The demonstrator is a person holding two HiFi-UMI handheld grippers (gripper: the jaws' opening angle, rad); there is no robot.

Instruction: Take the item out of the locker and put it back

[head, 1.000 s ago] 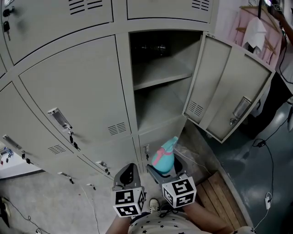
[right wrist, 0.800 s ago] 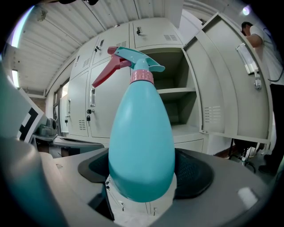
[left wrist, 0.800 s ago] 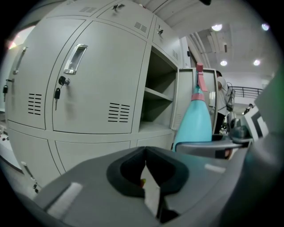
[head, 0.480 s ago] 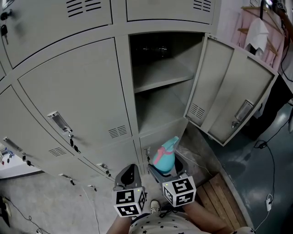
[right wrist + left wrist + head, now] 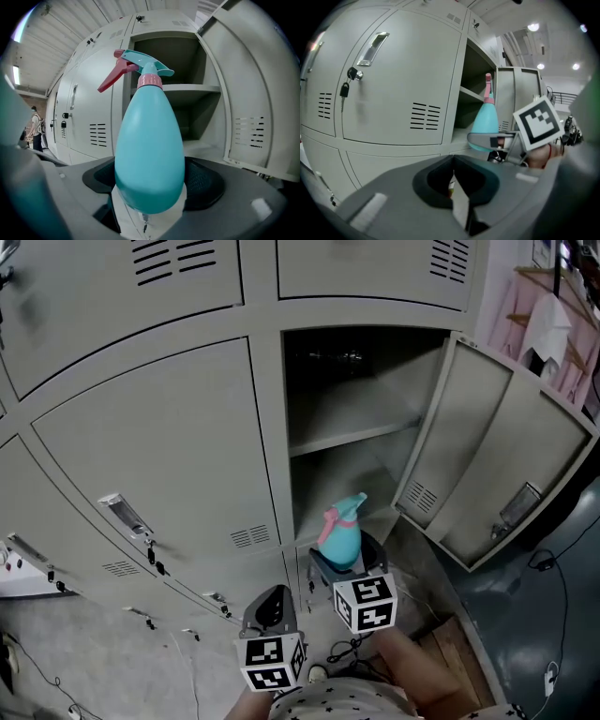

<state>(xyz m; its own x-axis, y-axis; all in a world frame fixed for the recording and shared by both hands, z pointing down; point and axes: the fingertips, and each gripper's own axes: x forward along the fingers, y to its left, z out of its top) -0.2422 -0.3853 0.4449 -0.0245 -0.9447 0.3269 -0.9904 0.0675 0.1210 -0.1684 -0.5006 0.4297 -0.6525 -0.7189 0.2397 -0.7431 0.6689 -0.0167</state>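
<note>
1. Just in front of the open locker compartment (image 5: 349,409), holding a teal spray bottle (image 5: 339,535) upright in the right hand-held gripper (image 5: 343,565), with both jaws pressing against the bottle's rounded lower body.
2. Pointing the bottle's pink trigger (image 5: 111,78) to the left in the right gripper view, with a pink collar (image 5: 150,80) sitting just below the teal spray head.
3. Carrying the bottle at the mouth of the compartment, level with the lower section beneath the shelf (image 5: 354,434); not possible to tell whether it is passing the front edge.
4. Hanging the left hand-held gripper (image 5: 273,602) lower and further left, before the closed locker doors, with jaws brought together and gripping nothing.
5. Catching, in the left gripper view, the bottle and the right gripper's marker cube (image 5: 536,123) off to the right, past a closed door bearing a metal handle (image 5: 371,48) and dangling keys (image 5: 346,84).
6. Leaving the compartment's door (image 5: 497,474) swung wide to the right, above a wooden pallet (image 5: 448,634) on the floor, with pink garments (image 5: 553,329) hanging at the upper right.
</note>
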